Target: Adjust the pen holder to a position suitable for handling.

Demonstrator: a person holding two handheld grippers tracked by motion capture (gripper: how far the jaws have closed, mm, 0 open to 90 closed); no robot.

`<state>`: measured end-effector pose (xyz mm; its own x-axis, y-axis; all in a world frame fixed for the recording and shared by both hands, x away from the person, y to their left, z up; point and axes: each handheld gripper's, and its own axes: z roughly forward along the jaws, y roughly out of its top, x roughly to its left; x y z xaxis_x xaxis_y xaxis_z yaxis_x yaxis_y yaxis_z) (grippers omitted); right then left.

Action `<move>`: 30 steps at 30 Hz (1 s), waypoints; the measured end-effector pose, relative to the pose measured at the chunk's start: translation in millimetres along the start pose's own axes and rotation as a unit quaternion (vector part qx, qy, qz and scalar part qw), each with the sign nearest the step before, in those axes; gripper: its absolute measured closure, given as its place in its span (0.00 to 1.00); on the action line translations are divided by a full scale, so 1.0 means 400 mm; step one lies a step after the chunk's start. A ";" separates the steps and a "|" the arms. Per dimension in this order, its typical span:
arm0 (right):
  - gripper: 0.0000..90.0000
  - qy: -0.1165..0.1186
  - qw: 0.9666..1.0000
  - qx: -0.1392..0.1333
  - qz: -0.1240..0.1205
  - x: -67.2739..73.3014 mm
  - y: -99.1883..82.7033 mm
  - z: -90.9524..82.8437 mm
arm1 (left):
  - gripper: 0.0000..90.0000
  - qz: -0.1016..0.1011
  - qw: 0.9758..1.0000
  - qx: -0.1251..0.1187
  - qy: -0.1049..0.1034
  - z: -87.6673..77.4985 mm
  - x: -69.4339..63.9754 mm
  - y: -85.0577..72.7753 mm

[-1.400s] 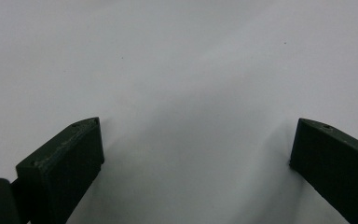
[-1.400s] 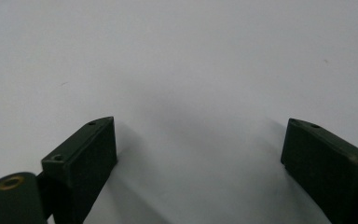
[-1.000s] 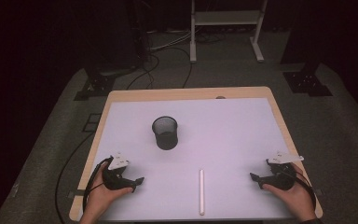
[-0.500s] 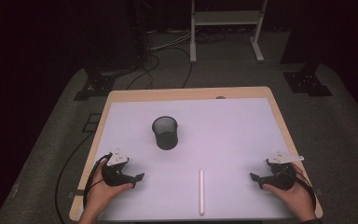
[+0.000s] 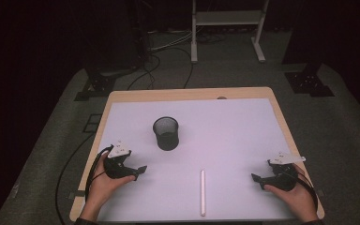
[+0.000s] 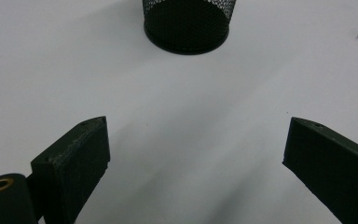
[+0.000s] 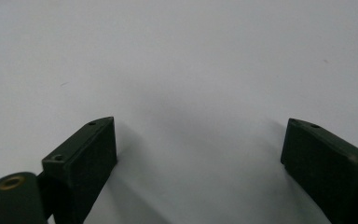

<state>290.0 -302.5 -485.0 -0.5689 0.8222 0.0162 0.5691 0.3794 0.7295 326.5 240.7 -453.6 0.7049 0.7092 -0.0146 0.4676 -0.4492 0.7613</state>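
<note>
Our left gripper (image 5: pixel 138 169) has crept slightly up the worktop (image 5: pixel 234 136) toward the mesh cup (image 5: pixel 166 133) at its 1 o'clock; our right gripper (image 5: pixel 258 180) hasn't budged. Both gape wide, empty. The white stick (image 5: pixel 202 192) lies untouched between them, so picking hasn't begun.

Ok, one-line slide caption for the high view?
Both grippers, left and right, rest open on the white table, flanking a pen near a mesh cup.
</note>
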 end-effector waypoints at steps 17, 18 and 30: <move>0.10 0.000 1.000 0.000 0.000 0.000 0.000 0.000 | 0.10 0.001 1.000 -0.008 -0.010 0.005 0.005 0.061; 0.10 0.000 1.000 0.000 0.000 0.000 0.000 0.000 | 0.11 0.000 1.000 -0.011 -0.012 0.005 0.007 0.064; 0.10 0.000 1.000 0.000 0.000 0.000 0.000 0.000 | 0.13 -0.001 1.000 -0.014 -0.009 0.005 0.015 0.112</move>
<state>290.1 -302.6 -485.0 -0.5686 0.8225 0.0161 0.5691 0.3791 0.7296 352.8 223.9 -421.0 0.7141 0.6995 -0.0272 0.4540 -0.4332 0.7786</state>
